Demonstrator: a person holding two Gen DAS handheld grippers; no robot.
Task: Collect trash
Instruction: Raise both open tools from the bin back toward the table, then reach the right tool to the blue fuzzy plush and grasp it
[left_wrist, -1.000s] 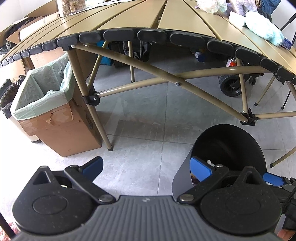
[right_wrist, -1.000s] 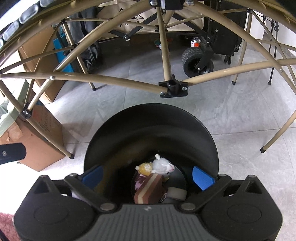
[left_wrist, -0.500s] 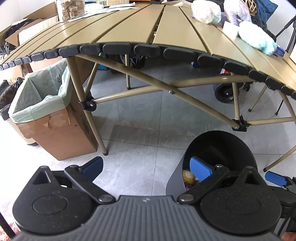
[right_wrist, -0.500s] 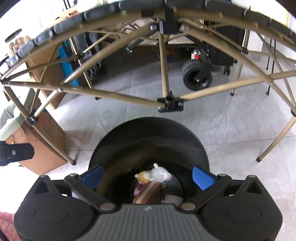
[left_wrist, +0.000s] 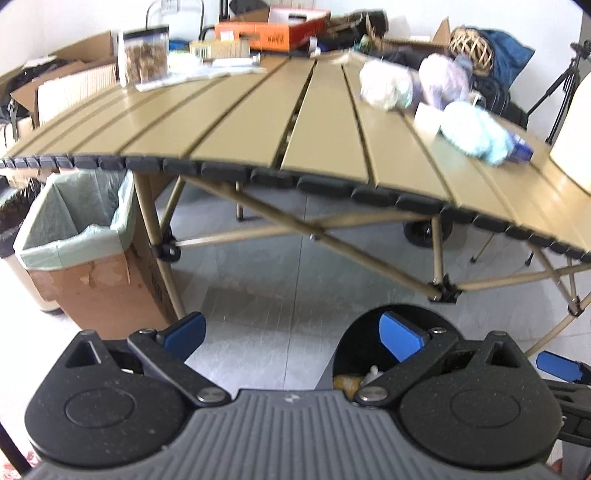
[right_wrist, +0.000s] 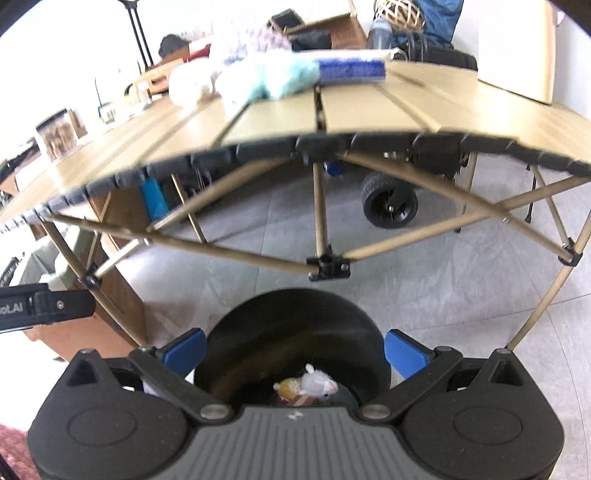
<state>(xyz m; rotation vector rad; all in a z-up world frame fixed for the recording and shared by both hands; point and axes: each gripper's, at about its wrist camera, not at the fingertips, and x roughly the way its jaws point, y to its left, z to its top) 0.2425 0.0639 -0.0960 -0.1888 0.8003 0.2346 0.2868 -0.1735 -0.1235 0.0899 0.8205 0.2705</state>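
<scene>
Right wrist: black bin (right_wrist: 291, 332) sits between the wide-spread jaws.

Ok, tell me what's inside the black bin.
In the black bin lie a white crumpled scrap and a yellow piece. The right gripper's body hides the rest.

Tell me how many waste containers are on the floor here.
2: a round black bin right below the right gripper, and a bag-lined cardboard box beside the table leg. Others may be hidden.
</scene>
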